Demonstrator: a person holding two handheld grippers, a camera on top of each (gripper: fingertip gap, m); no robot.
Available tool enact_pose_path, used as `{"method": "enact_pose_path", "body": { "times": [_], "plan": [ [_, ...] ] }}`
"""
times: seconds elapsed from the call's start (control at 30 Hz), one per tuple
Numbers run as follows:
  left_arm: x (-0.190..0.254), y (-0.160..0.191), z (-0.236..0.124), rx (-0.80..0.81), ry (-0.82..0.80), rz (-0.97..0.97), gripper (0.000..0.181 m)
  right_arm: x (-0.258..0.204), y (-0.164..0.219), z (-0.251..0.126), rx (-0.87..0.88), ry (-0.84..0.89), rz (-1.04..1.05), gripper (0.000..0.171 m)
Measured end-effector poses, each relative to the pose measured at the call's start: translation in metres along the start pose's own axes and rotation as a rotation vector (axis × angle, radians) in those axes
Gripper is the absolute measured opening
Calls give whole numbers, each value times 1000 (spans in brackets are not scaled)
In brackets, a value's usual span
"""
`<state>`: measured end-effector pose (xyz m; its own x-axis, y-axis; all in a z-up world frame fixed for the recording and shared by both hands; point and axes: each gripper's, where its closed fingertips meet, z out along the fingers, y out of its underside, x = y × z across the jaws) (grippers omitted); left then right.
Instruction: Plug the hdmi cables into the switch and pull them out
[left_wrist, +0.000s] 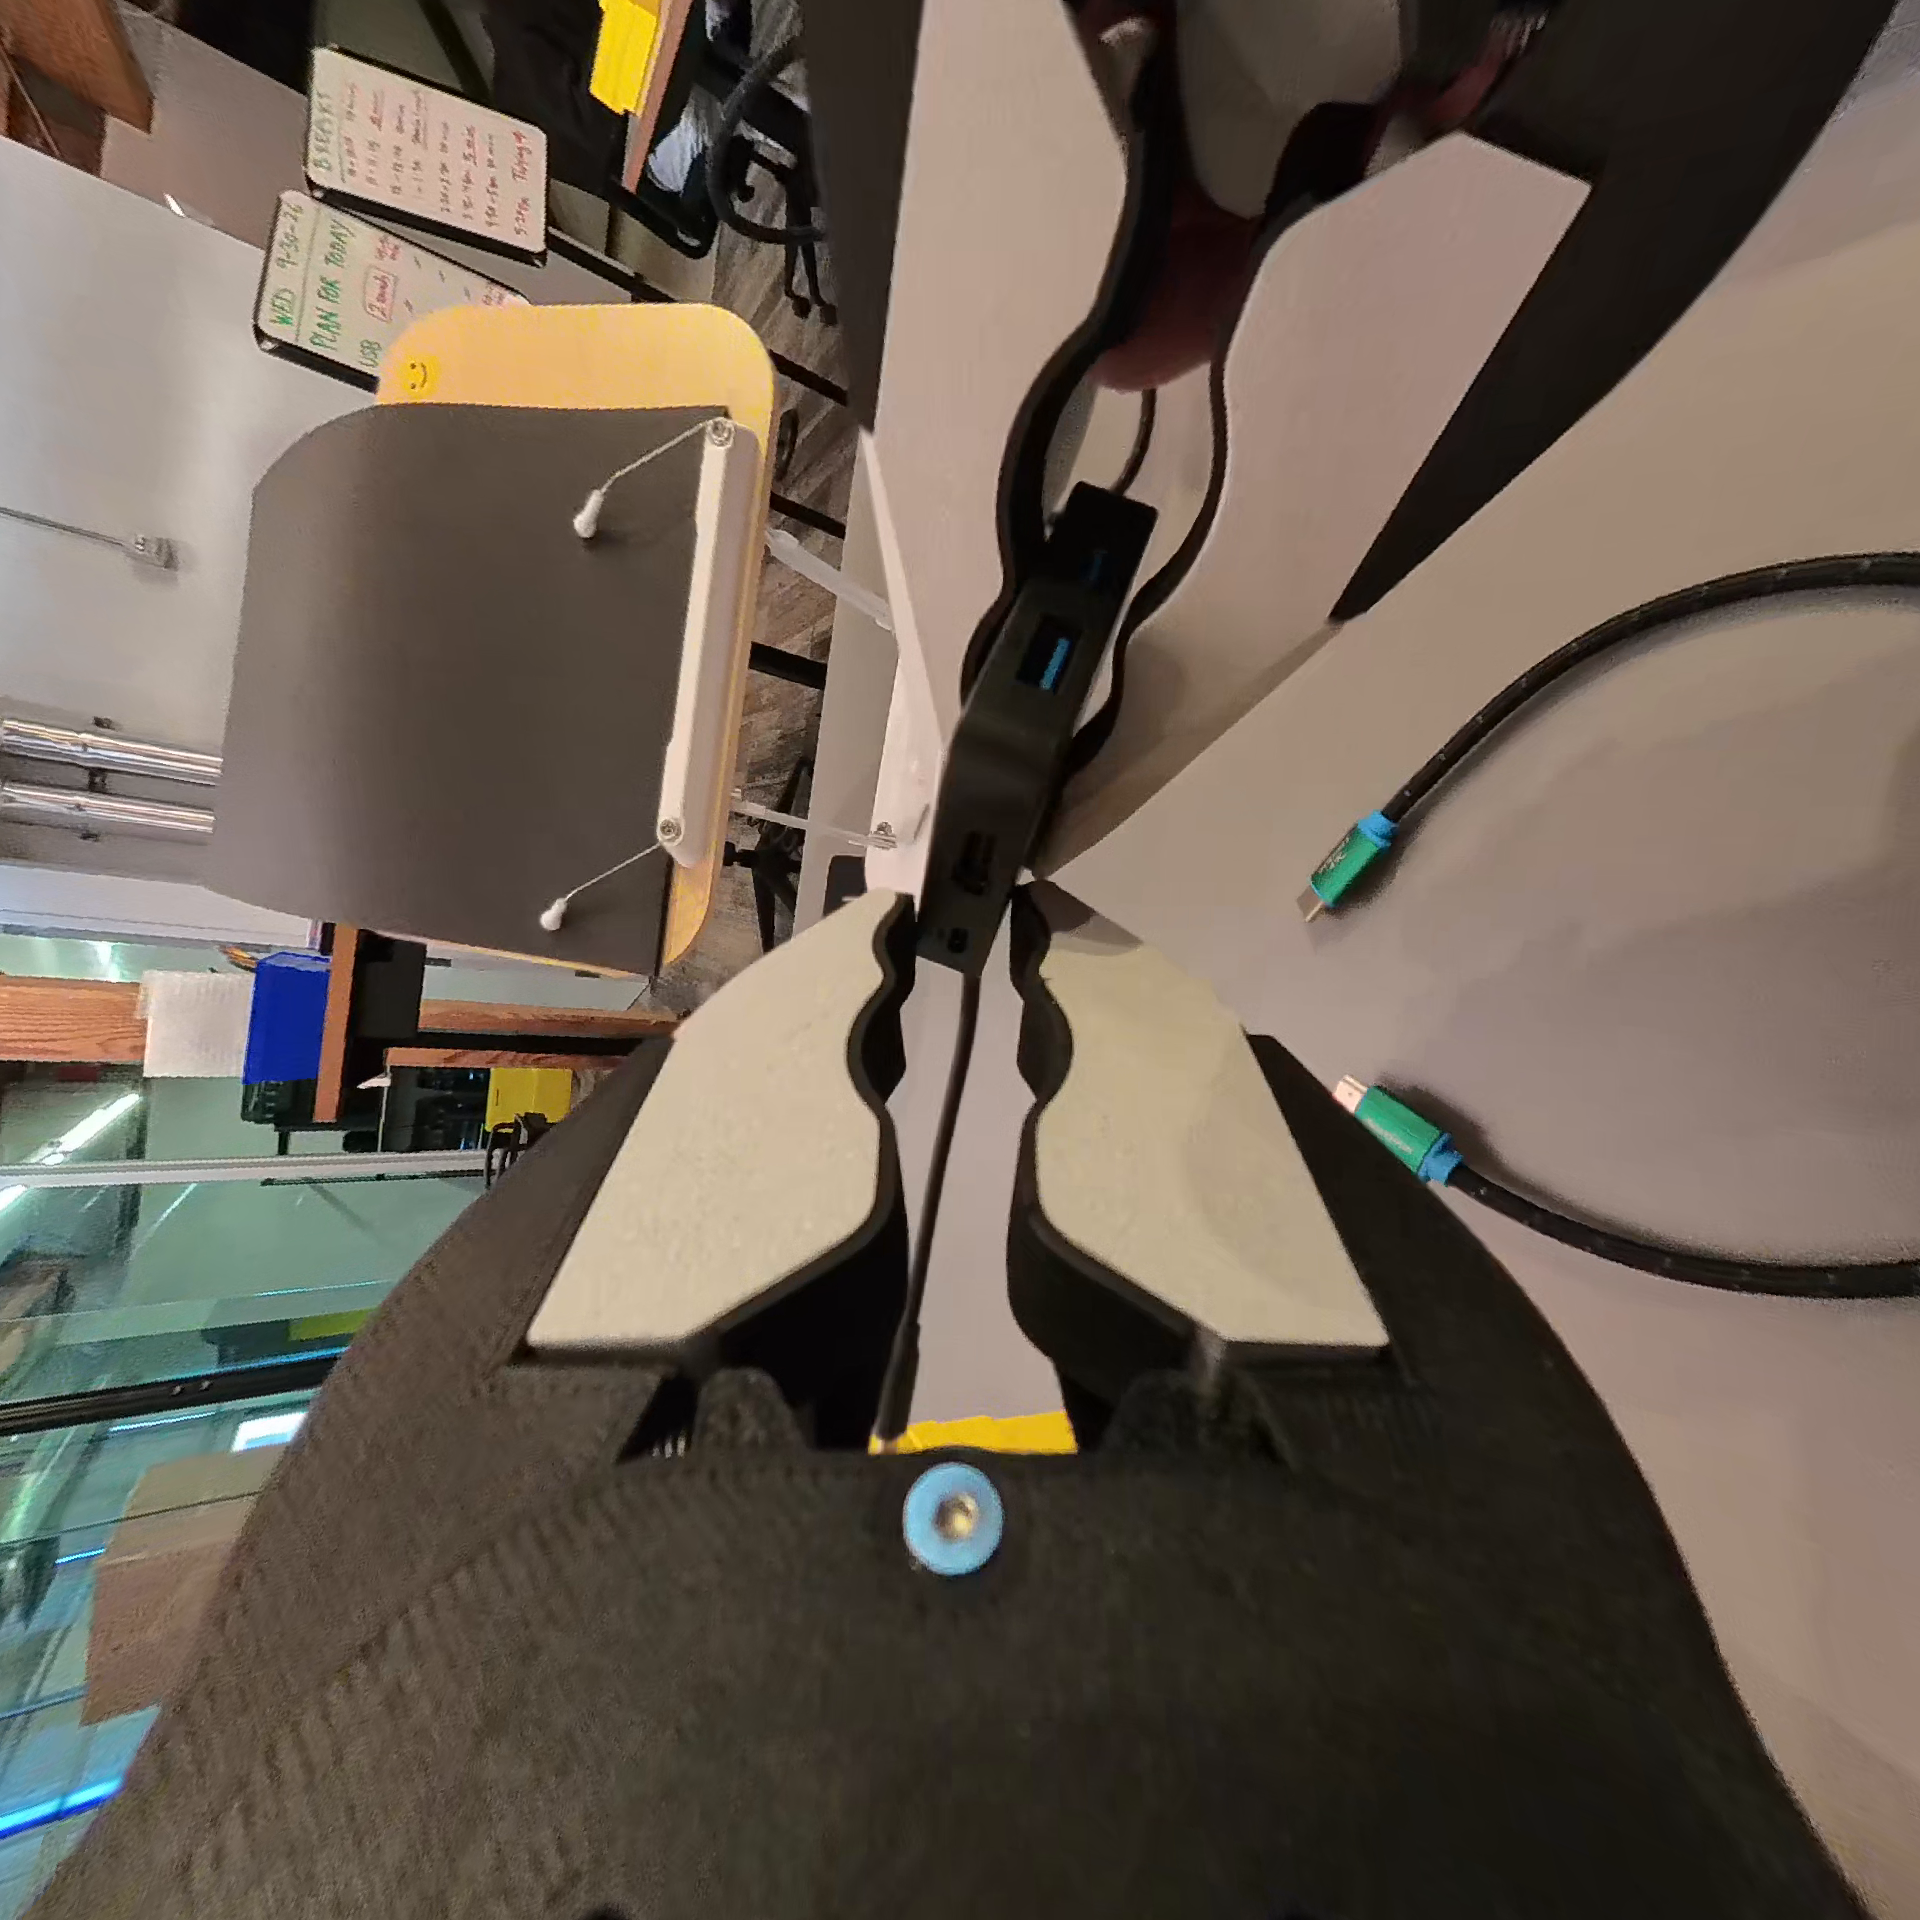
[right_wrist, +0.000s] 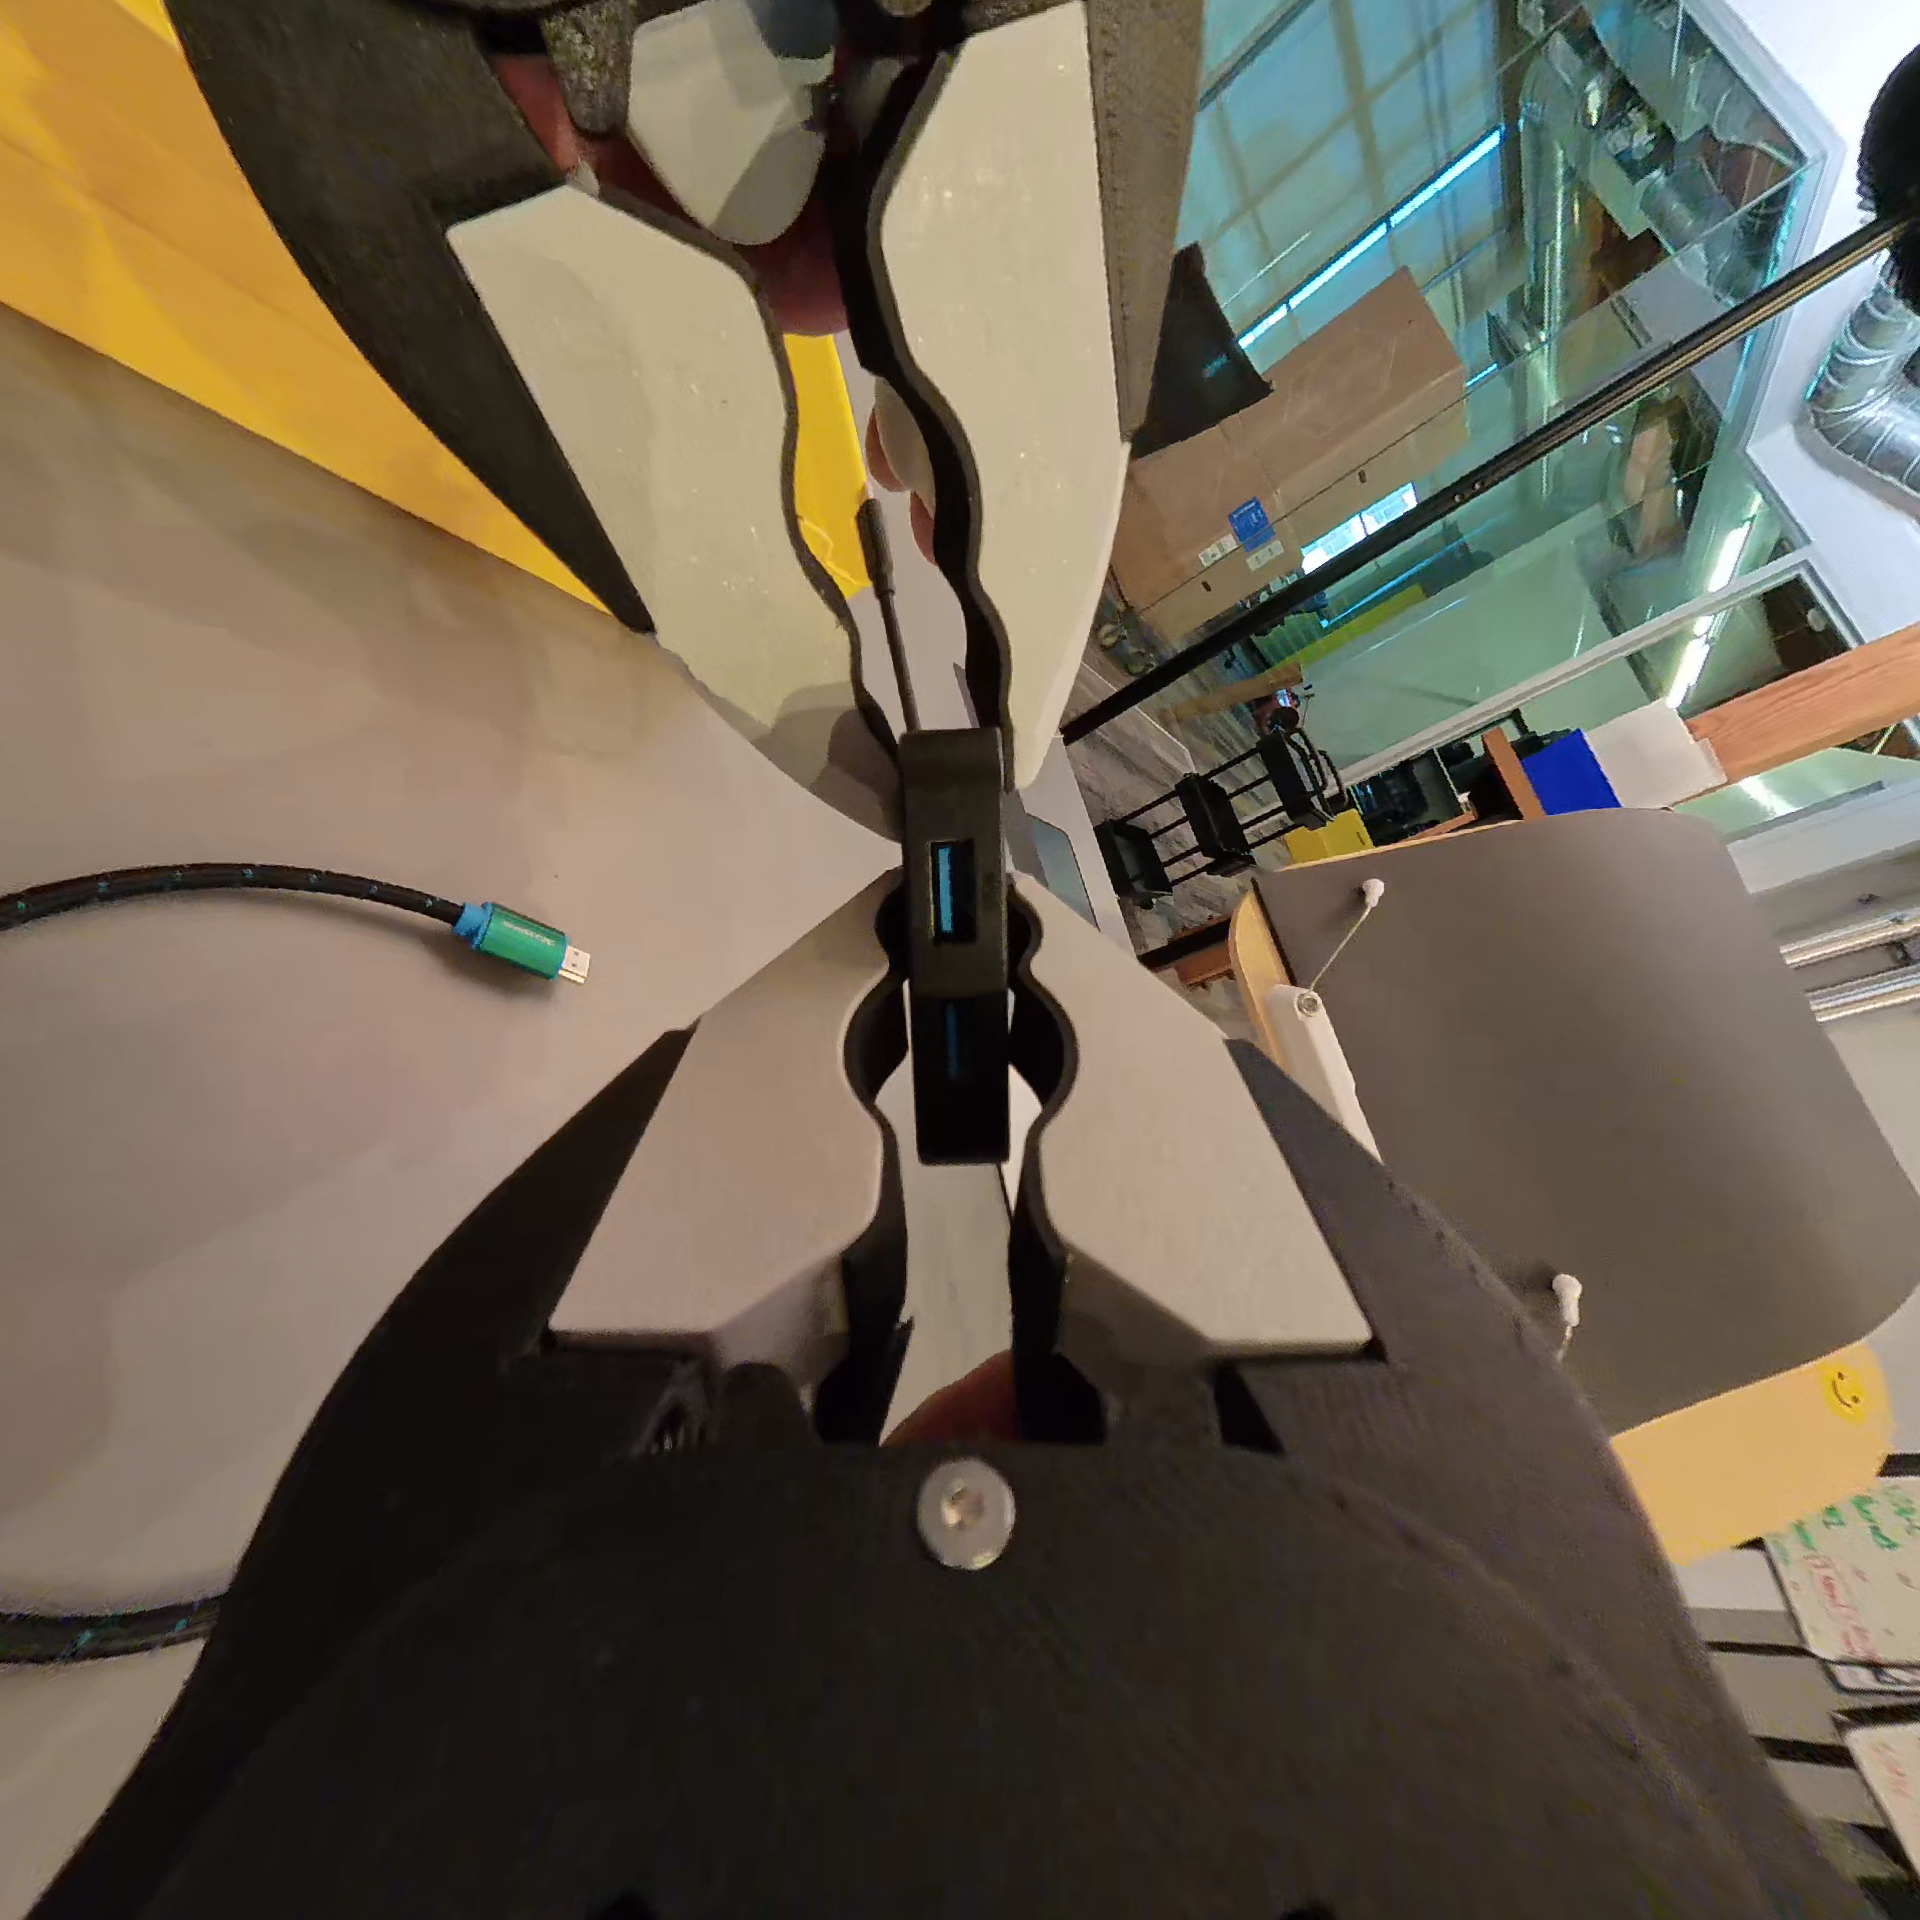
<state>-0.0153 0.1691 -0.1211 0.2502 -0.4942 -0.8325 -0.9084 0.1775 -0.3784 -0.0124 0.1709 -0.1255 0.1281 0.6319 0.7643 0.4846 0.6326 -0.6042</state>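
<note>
Both the left hand-held gripper (left_wrist: 961, 914) and the right hand-held gripper (right_wrist: 951, 935) pinch the black switch (right_wrist: 956, 966), its markings unreadable

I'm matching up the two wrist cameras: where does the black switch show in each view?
Left wrist view: the black switch runs up from centre, between the left gripper and the right gripper beyond.
Right wrist view: at centre, in the right gripper.
Shared landmark: a green HDMI plug on the table.
</note>
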Motion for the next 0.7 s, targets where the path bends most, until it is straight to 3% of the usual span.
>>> {"method": "enact_pose_path", "body": {
  "times": [0.13,0.33,0.7],
  "plan": [
    [-7,-5,-5,64,26,-117,19,7,-4,-3,69,23,77,11],
    [-25,0,-17,165,118,-352,39,22,-10,-16,219,35,238,11],
    [-10,-2,-14,91,85,-134,36,0,-24,-14,233,-58,144,11]
  ]
}}
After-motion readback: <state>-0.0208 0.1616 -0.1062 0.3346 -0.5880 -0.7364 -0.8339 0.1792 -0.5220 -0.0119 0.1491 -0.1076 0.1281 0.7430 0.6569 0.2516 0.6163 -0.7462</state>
